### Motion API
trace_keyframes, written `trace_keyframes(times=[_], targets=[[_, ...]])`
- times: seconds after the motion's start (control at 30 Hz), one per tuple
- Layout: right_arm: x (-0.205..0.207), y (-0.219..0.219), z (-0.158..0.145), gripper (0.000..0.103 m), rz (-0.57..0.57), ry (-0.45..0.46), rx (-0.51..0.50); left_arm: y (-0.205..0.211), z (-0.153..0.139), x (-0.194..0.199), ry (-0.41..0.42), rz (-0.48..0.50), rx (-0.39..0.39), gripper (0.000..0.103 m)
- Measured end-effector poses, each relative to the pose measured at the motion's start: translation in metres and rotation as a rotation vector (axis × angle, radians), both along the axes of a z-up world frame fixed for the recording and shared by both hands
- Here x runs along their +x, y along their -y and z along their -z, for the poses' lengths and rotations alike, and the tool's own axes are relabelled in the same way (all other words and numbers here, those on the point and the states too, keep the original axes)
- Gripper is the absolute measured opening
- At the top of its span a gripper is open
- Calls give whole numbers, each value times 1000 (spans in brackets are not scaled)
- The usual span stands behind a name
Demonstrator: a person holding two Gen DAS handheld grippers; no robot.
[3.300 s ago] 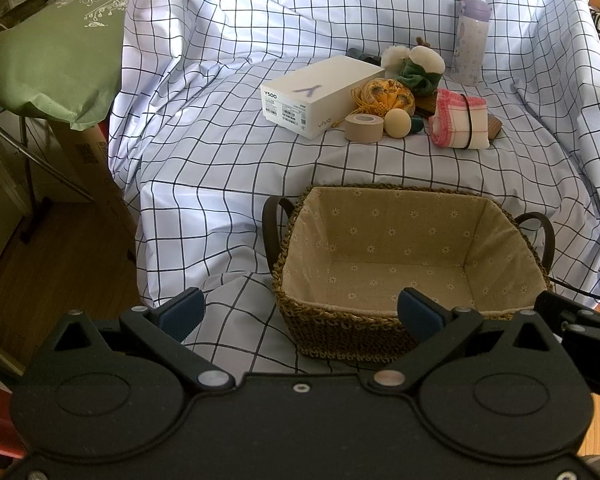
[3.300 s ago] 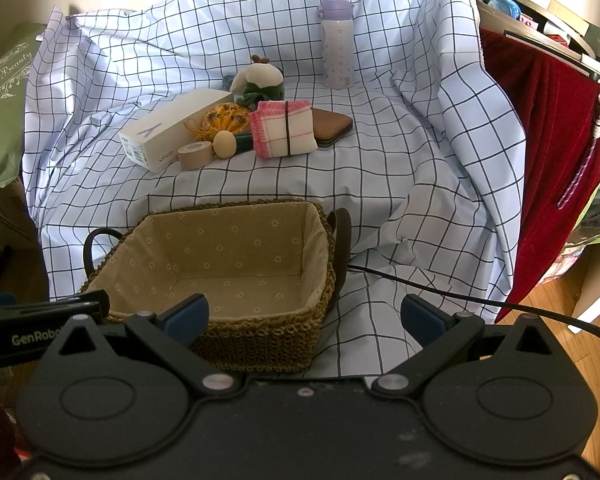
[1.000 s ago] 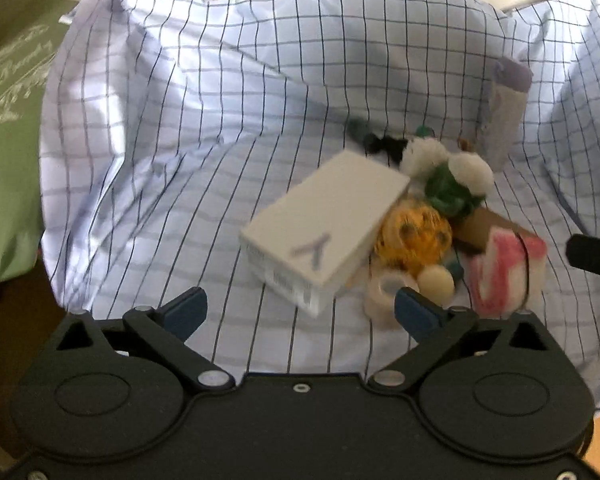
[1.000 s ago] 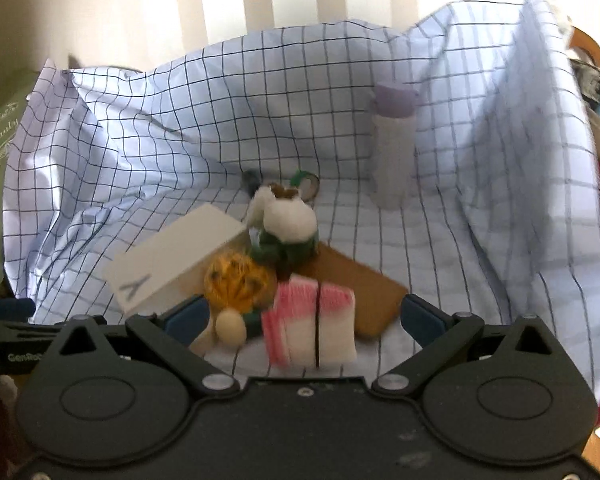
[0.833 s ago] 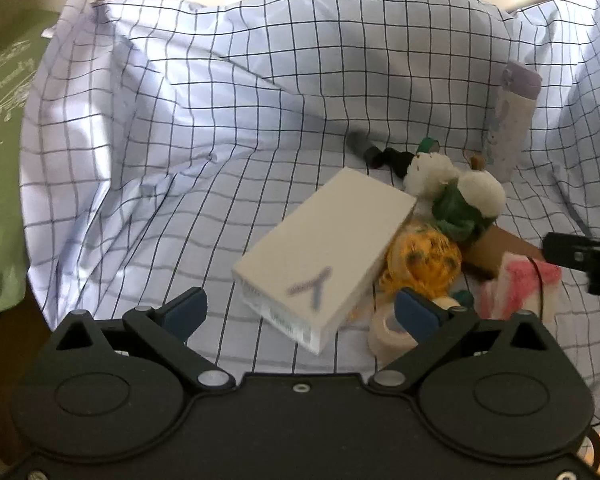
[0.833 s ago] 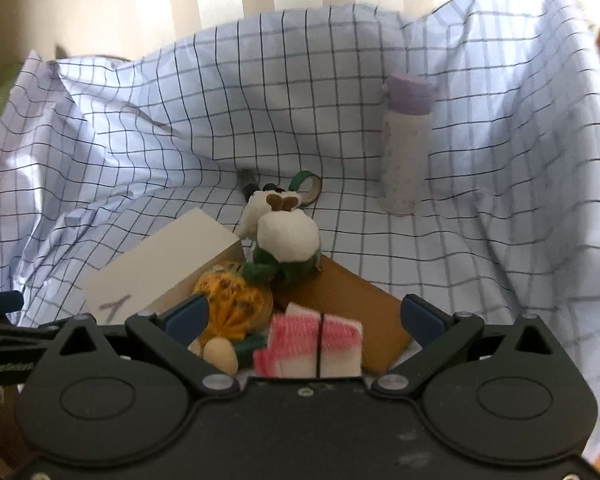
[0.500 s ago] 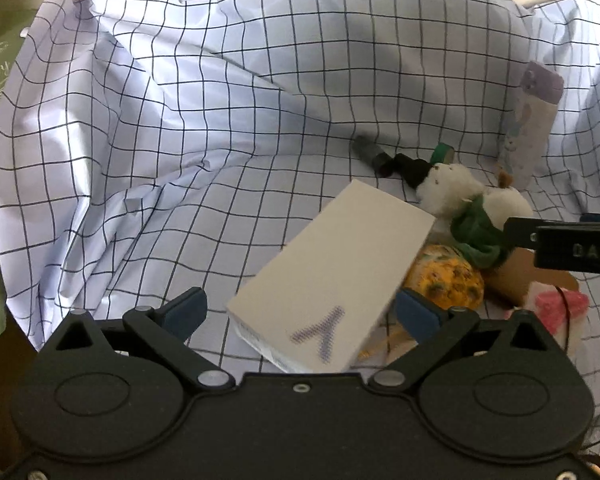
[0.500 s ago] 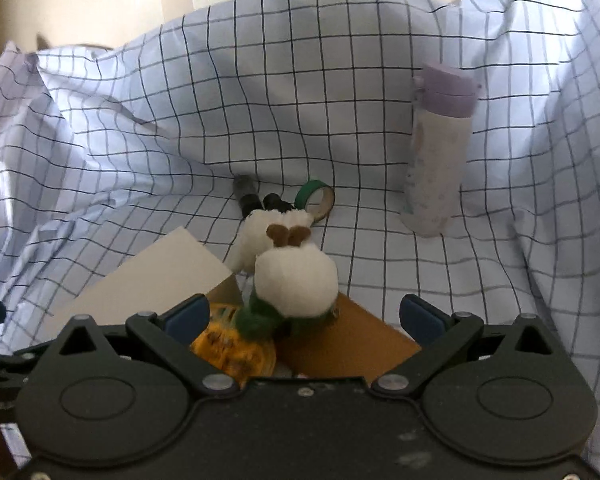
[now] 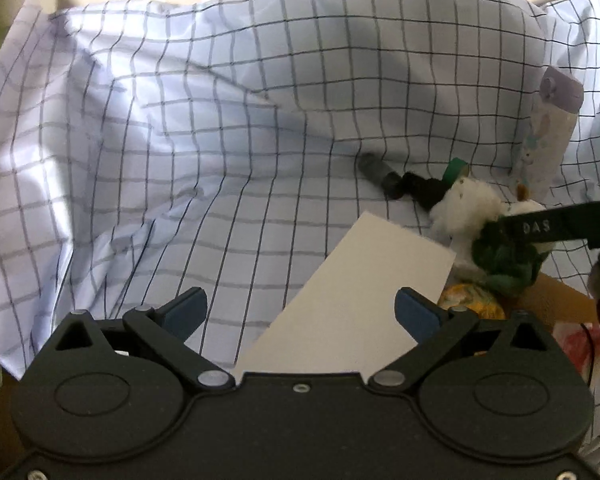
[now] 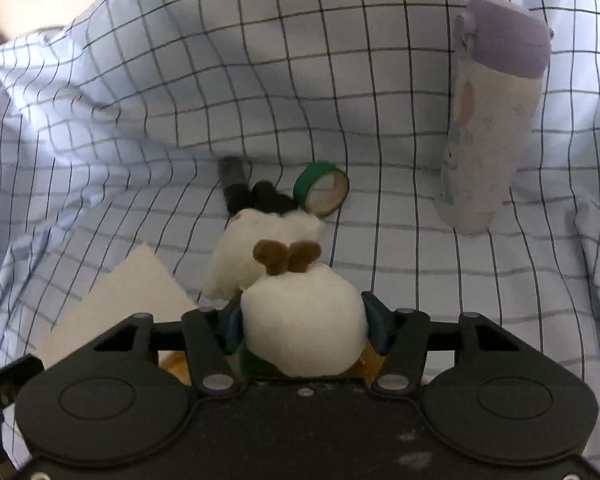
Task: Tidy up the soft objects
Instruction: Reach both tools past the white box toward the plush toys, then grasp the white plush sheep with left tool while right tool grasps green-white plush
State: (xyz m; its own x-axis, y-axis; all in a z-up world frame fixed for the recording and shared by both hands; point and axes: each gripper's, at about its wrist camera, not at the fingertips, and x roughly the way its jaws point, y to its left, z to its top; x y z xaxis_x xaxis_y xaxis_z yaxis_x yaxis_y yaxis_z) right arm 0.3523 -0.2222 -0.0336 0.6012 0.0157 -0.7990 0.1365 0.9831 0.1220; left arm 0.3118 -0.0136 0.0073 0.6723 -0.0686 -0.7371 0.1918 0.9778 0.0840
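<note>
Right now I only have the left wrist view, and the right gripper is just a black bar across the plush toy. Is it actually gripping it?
Observer: Yes. The right gripper is shut on the plush toy, a blue pad against each side of its round white head.
Operator: What's behind the toy?
Observer: A green tape roll stands on edge just behind it; contact I cannot tell.
Operator: And the bottle?
Observer: The purple-capped bottle stands upright off to the right, a clear gap from toy and gripper.
</note>
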Motion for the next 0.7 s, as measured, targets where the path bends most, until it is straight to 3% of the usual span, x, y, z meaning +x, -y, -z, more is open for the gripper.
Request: trace_keyframes(times=[0.43,0.7], targets=[[18,41,-15,55,79,71,-44,53,-9,64,-51,111,14,98],[9,61,-5,56,103,58,-65,82,4,103,-173,117,-33,98]])
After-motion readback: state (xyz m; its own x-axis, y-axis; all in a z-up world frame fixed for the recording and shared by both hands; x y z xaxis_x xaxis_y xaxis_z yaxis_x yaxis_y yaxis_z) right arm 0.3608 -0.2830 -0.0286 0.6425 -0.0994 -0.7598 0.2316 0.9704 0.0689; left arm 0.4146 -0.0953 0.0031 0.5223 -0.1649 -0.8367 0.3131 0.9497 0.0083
